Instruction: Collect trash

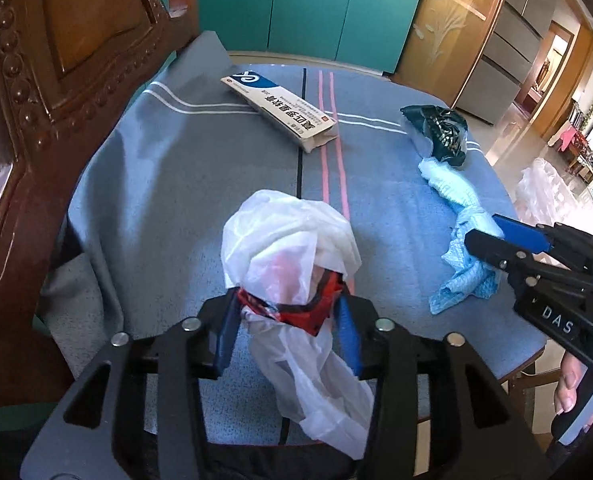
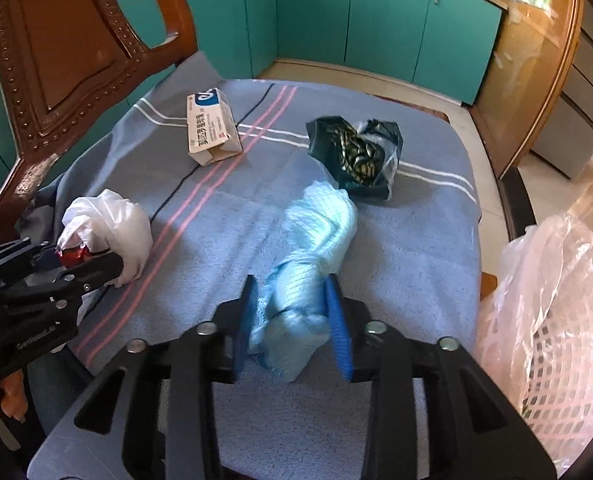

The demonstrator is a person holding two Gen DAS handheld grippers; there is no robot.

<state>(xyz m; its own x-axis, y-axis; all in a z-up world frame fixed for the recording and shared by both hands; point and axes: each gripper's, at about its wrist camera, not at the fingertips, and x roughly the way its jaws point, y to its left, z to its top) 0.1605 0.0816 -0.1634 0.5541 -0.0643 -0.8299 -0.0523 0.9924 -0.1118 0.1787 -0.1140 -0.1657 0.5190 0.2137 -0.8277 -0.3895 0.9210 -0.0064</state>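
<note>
On the cloth-covered table (image 2: 416,240), the box (image 2: 212,128) lies left of the crumpled bag (image 2: 356,152), behind the rolled wipe (image 2: 316,232).

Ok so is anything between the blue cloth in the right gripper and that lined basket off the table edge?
Nothing visible. The right gripper holds the blue cloth on the table, and the lined basket stands just past the table's right edge. The dark bag and carton lie farther back, off that path.

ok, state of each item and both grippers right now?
left gripper: shut on white bag
white bag: crumpled, gripped
right gripper: shut on blue cloth
blue cloth: twisted, gripped
box: on table, end open
dark bag: crumpled, on table
basket: plastic-lined
</note>
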